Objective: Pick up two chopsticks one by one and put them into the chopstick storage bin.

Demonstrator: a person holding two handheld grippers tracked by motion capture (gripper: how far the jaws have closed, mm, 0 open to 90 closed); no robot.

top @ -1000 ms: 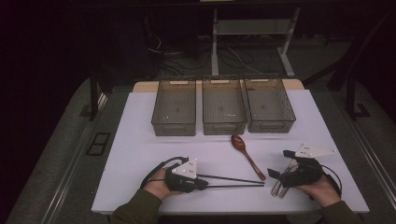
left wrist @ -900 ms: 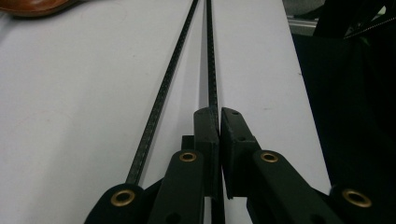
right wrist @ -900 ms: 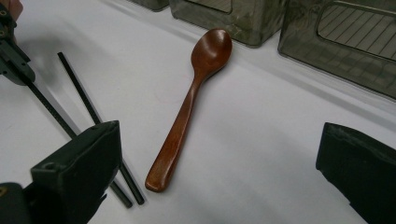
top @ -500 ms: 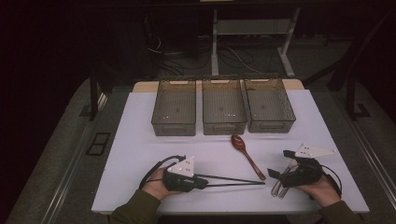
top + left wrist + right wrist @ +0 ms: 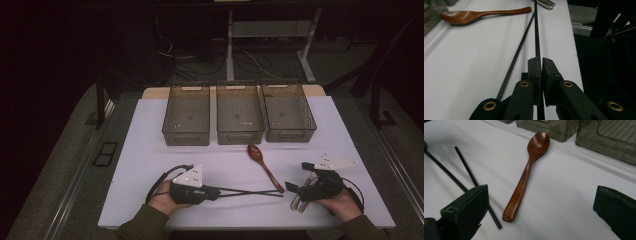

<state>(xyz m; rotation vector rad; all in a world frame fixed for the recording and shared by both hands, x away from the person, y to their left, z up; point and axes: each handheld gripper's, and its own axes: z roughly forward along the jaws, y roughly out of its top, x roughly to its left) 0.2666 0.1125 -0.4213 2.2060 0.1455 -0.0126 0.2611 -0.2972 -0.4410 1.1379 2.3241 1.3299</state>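
Two black chopsticks (image 5: 250, 192) lie across the white table's front. My left gripper (image 5: 216, 190) is shut on one chopstick (image 5: 536, 37); the other chopstick (image 5: 517, 53) lies loose just to its left and passes under the jaws. A brown wooden spoon (image 5: 264, 165) lies between the grippers, its bowl toward the bins. In the right gripper view the spoon (image 5: 529, 170) sits ahead of my right gripper (image 5: 540, 195), which is wide open with nothing between its fingers. That right gripper (image 5: 298, 177) rests over some metal cutlery (image 5: 298, 201) at the front right.
Three smoky see-through bins (image 5: 239, 114) stand side by side at the back of the white table (image 5: 145, 150). The chopstick tips (image 5: 466, 170) end near the spoon's handle. Metal cutlery ends (image 5: 546, 3) lie beyond the chopsticks. The table's front edge is close behind both hands.
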